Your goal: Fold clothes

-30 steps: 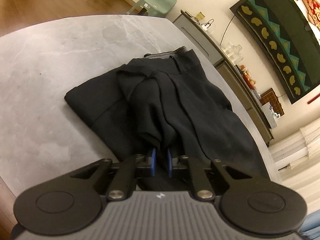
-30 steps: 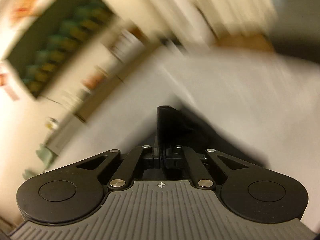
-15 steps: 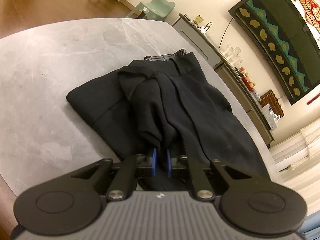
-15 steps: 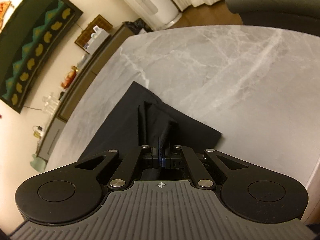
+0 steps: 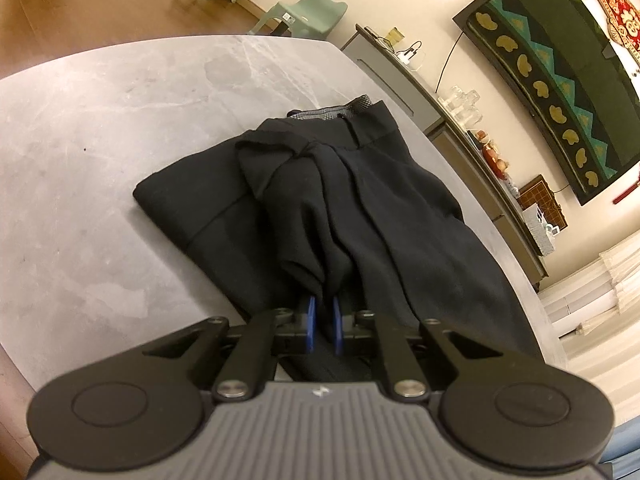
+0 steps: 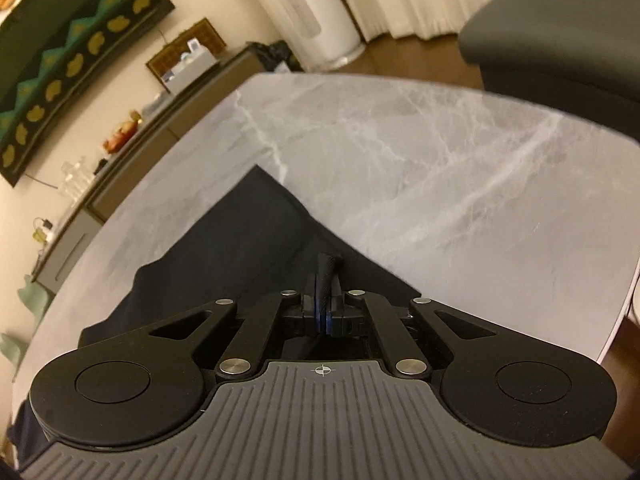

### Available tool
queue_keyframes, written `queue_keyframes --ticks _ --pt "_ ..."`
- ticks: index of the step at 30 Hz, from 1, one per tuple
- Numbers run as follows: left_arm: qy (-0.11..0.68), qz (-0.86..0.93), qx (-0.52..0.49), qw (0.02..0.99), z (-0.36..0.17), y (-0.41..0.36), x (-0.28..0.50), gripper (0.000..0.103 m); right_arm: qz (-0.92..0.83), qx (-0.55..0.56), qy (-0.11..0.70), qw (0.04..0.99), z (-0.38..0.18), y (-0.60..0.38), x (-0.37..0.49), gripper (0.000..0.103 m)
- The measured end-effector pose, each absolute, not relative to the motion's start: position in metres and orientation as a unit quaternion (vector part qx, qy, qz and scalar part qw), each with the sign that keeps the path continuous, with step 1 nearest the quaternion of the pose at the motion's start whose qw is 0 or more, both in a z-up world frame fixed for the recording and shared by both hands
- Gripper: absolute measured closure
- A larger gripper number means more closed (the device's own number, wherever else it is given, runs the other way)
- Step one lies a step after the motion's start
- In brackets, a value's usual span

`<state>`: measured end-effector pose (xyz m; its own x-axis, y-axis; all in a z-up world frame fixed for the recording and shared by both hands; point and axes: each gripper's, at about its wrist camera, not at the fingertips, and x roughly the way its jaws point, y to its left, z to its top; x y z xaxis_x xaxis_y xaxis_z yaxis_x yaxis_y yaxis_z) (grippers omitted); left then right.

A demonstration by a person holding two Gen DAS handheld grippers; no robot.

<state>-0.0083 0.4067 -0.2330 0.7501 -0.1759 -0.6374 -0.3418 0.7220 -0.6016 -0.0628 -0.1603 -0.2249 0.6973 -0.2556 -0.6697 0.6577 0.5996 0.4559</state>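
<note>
A black garment (image 5: 360,200) lies partly folded on the grey marble table (image 5: 100,128), its grey mesh-lined waistband at the far end. My left gripper (image 5: 323,316) is shut on a bunched fold of the black garment and holds it slightly raised. In the right wrist view the same black garment (image 6: 248,232) spreads out to the left. My right gripper (image 6: 325,280) is shut on a thin folded edge of it, low over the table (image 6: 440,184).
A long sideboard (image 5: 460,120) with glasses and boxes runs along the wall past the table's far edge. Two pale green chairs (image 5: 308,12) stand on the wood floor. A dark sofa (image 6: 560,28) sits beyond the table's right side.
My right gripper swung fast, blurring its view, then settled low over the table with the cloth edge. My left gripper held its grip and lifted the fold slightly.
</note>
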Motion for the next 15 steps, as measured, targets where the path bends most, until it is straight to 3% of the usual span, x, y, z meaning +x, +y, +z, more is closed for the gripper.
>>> queue_keyframes --ticks 2,4,7,9,15 --pt "0.35 0.05 -0.371 0.859 -0.233 0.406 -0.009 0.093 -0.27 0.356 0.285 0.848 -0.223 -0.158 -0.06 0.092" --pt "0.349 0.049 -0.376 0.857 -0.233 0.408 -0.01 0.093 -0.274 0.343 0.288 0.851 -0.22 -0.155 -0.057 0.09" --pt "0.337 0.044 -0.39 0.856 -0.234 0.41 -0.013 0.095 -0.28 0.333 0.29 0.853 -0.218 -0.153 -0.054 0.092" --pt "0.324 0.035 -0.4 0.856 -0.234 0.411 -0.016 0.097 -0.285 0.33 0.289 0.852 -0.217 -0.153 -0.054 0.098" --pt "0.305 0.029 -0.426 0.851 -0.231 0.419 -0.029 0.095 -0.285 0.323 0.298 0.852 -0.219 -0.153 -0.049 0.099"
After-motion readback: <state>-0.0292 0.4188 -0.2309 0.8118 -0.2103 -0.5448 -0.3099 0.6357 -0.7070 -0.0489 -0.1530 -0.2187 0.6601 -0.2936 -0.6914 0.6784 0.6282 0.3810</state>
